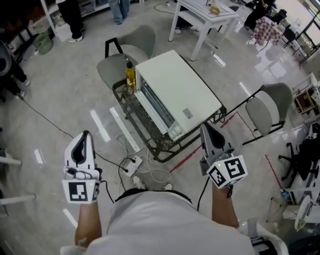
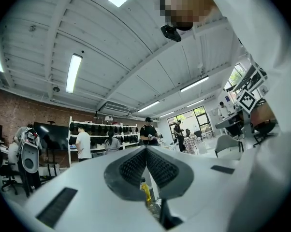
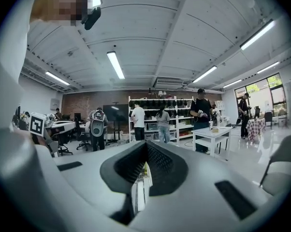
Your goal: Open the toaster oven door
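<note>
Two claws: left gripper (image 1: 84, 137) and right gripper (image 1: 206, 127) are both pressed together, pinching nothing; ribbed dark pads (image 2: 135, 167) sit in smooth white shells.
Floor: glossy, with a white power strip (image 1: 131, 166) and loose cables by my feet.
Table (image 1: 161, 156): low, with a dark frame and a see-through top.
Toaster oven (image 1: 178, 86): on that table, ahead between my claws; boxy, cream, smooth-skinned.
Door (image 1: 156, 109): long glazed front facing me, flat against the box, so shut by my reading.
Doing it well: I'd spread one claw, grip the door's top edge mid-length, and swing it out and down rather than tug; the box looks light enough to slide.
Bottle (image 1: 130, 76): yellow, upright, just beside the oven's far-left corner; I'd steer clear.
Chairs (image 1: 141, 40): grey, padded, behind.
</note>
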